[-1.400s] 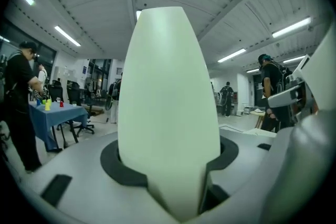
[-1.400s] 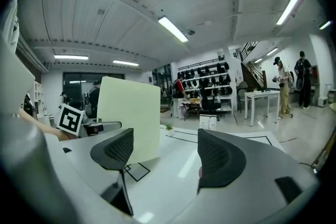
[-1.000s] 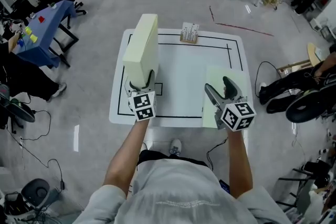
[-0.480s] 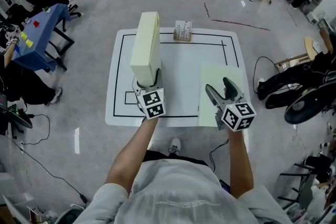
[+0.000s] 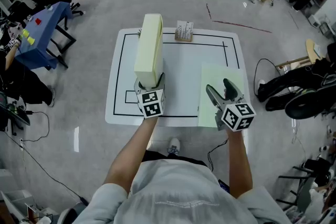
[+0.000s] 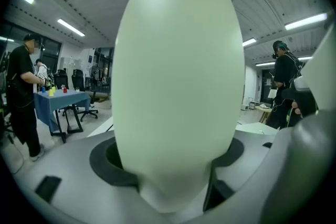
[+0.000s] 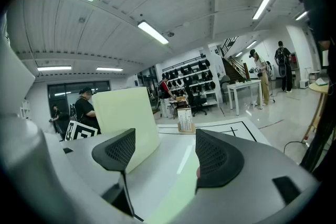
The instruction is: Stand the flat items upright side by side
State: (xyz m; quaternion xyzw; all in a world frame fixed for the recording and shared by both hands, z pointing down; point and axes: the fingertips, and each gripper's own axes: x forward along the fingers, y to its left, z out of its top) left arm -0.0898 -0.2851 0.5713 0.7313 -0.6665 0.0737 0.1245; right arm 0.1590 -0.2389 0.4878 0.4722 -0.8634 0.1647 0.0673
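Note:
A thick pale yellow-green slab stands on its long edge on the white table, left of centre, running away from me. My left gripper is at its near end. The slab fills the left gripper view between the jaws, which have just been opening; the pads look slack on it. A thin pale green sheet lies flat on the table's right side. My right gripper hovers over it, open and holding nothing. In the right gripper view, the slab stands to the left.
A small wooden holder with cards stands at the table's far edge, inside the black outline. A blue table is far left. A seated person's legs and cables lie to the right. Other people stand around the room.
My left gripper has carried the slab a little right and down, and the slab stands straighter on the table. The right gripper has barely moved.

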